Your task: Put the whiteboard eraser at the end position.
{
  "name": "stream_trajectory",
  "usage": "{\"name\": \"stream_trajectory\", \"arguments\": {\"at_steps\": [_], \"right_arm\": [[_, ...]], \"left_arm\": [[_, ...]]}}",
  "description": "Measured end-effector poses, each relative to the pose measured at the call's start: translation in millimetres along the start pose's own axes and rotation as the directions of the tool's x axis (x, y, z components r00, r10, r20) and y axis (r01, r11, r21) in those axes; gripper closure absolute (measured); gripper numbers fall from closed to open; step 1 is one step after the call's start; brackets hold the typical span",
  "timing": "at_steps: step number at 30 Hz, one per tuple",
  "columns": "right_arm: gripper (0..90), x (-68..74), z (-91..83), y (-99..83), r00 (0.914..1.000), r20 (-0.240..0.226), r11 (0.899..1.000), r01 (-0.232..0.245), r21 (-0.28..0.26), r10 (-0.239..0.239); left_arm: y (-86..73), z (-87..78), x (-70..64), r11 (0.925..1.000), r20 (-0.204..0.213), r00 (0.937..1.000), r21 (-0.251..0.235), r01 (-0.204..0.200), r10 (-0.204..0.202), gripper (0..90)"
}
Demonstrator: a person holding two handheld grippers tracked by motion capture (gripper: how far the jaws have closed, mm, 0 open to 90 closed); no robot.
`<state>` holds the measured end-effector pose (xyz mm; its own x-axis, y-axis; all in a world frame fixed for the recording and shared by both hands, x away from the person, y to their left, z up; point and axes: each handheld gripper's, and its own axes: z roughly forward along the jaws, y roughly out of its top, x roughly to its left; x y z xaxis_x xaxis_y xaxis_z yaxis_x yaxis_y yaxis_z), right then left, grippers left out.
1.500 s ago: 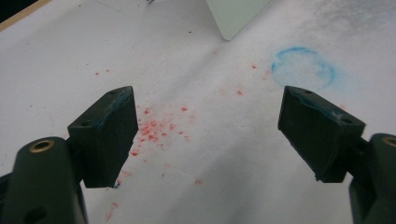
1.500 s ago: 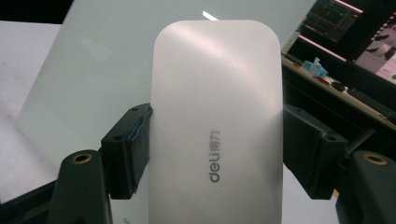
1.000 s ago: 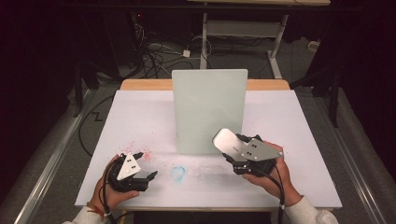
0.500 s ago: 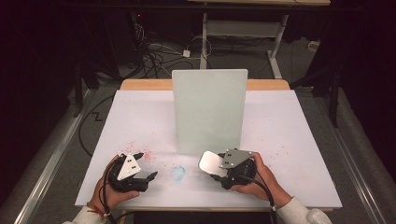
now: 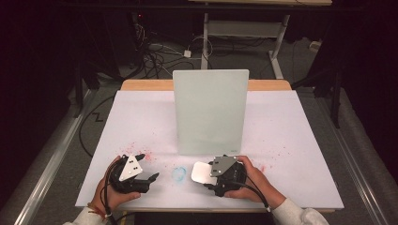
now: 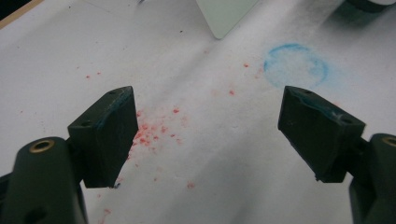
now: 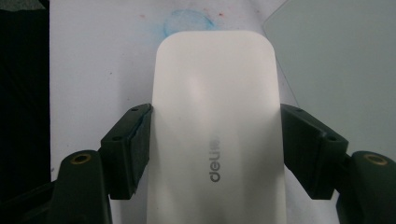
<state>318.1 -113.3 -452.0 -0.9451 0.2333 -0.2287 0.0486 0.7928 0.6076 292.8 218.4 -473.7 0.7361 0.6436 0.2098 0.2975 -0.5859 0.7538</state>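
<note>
We hold a white deli-branded whiteboard eraser (image 7: 215, 140) clamped between the jaws of the right tongs (image 5: 212, 174), low over the near middle of the desk (image 5: 291, 140), just right of a blue ring stain (image 5: 179, 173). The left tongs (image 5: 146, 169) rest at the near left, jaws spread wide and holding nothing, over red specks (image 6: 149, 133). We judge the step as carrying the eraser toward the stain; next we need to press it flat and rub. The eraser's underside is hidden, and the upright glass board (image 5: 210, 112) screens the desk behind it.
</note>
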Motion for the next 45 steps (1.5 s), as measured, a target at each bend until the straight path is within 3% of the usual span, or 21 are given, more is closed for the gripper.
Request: {"name": "stream_trajectory", "arguments": {"at_steps": [7,12,18,23,26,34,36,38,40,43,45], "right_arm": [[30.6,-0.8,0.7,-1.8,0.9999,0.0,1.0,-0.01,-0.007,0.01],[31.0,-2.8,-9.4,-1.8,0.9986,0.013,0.995,-0.05,-0.089,0.052],[30.6,-9.3,-25.6,-6.4,0.994,0.078,0.987,-0.065,-0.147,0.077],[30.3,-18.7,-40.0,-14.7,0.9815,0.152,0.978,-0.087,-0.188,0.116],[29.9,-24.1,-48.7,-20.6,0.9705,0.195,0.973,-0.102,-0.205,0.143],[28.6,-36.1,-68.6,-40.9,0.9262,0.315,0.963,-0.136,-0.233,0.207],[28.0,-37.9,-73.7,-47.0,0.9104,0.344,0.957,-0.148,-0.248,0.23],[26.4,-40.4,-78.3,-53.7,0.9002,0.357,0.952,-0.16,-0.261,0.249],[23.5,-40.6,-80.9,-60.6,0.8771,0.398,0.951,-0.175,-0.256,0.269],[21.2,-41.9,-83.9,-72.6,0.8602,0.413,0.943,-0.2,-0.265,0.299],[20.1,-41.3,-85.4,-81.1,0.8428,0.437,0.939,-0.208,-0.272,0.314]], "left_arm": [[-0.4,-0.2,0.8,1.0,-0.004,1.0,-0.006,0.002,-0.002,18.8],[0.0,-1.2,0.2,1.0,-0.007,1.0,-0.008,-0.002,0.002,18.8],[-0.2,-1.1,-0.3,1.0,-0.008,1.0,-0.007,-0.001,0.001,18.8],[-0.4,-0.9,0.1,1.0,-0.01,1.0,-0.007,0.0,0.0,18.8],[-0.3,-0.8,0.2,1.0,-0.009,1.0,-0.008,0.002,-0.002,18.8],[-0.4,-1.6,0.2,1.0,-0.014,0.9999,-0.009,0.002,-0.002,18.8],[-0.3,-1.4,0.1,0.9999,-0.013,0.9999,-0.01,0.003,-0.003,18.8],[0.2,-1.0,0.1,0.9999,-0.014,0.9999,-0.012,0.008,-0.008,18.8],[0.7,-0.4,0.7,0.9998,-0.013,0.9999,-0.016,0.011,-0.011,18.8],[0.3,-0.2,0.8,0.9998,-0.013,0.9998,-0.014,0.012,-0.012,18.8],[0.0,-0.4,1.4,0.9996,-0.012,0.9995,-0.011,0.028,-0.028,18.8]]}}
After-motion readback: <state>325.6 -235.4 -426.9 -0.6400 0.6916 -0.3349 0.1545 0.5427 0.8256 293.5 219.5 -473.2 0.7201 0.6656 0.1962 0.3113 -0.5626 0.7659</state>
